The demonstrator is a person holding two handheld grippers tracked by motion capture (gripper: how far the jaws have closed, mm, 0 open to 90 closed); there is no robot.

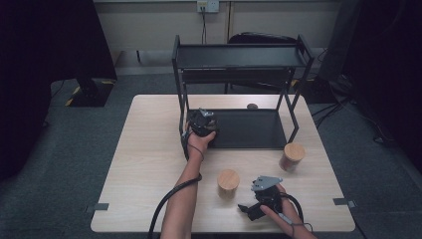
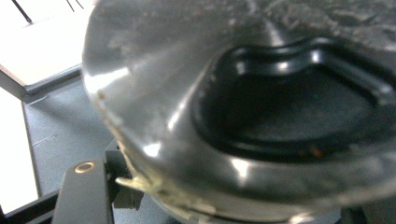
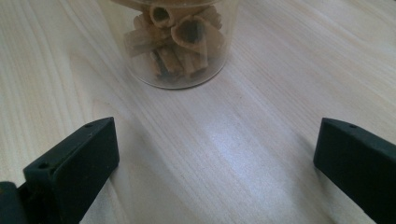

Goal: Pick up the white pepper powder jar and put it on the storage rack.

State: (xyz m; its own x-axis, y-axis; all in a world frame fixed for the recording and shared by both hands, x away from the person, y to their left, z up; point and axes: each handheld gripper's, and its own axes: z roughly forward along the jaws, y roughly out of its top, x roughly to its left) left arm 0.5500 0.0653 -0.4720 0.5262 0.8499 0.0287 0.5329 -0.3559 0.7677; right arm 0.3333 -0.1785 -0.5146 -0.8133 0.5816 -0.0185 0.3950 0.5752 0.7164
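A glass jar [image 3: 180, 46] of brown tube-shaped pieces stands on the wooden table just ahead of my right gripper [image 3: 215, 140], whose jaws are wide open with bare tabletop between them. From above, this jar [image 1: 228, 183] has a wooden lid and the right gripper [image 1: 247, 210] sits low beside it near the table's front edge. My left gripper [image 1: 201, 121] is at the front left corner of the black rack's lower shelf [image 1: 254, 132]. A shiny round container [image 2: 224, 116] looms close in the left gripper view and seems held between the jaws.
A second wooden-lidded jar [image 1: 291, 156] stands by the rack's front right leg. The rack's top shelf [image 1: 239, 55] overhangs the lower one. A small dark object [image 1: 252, 106] lies on the table behind the lower shelf. Light wood stretches left of the rack.
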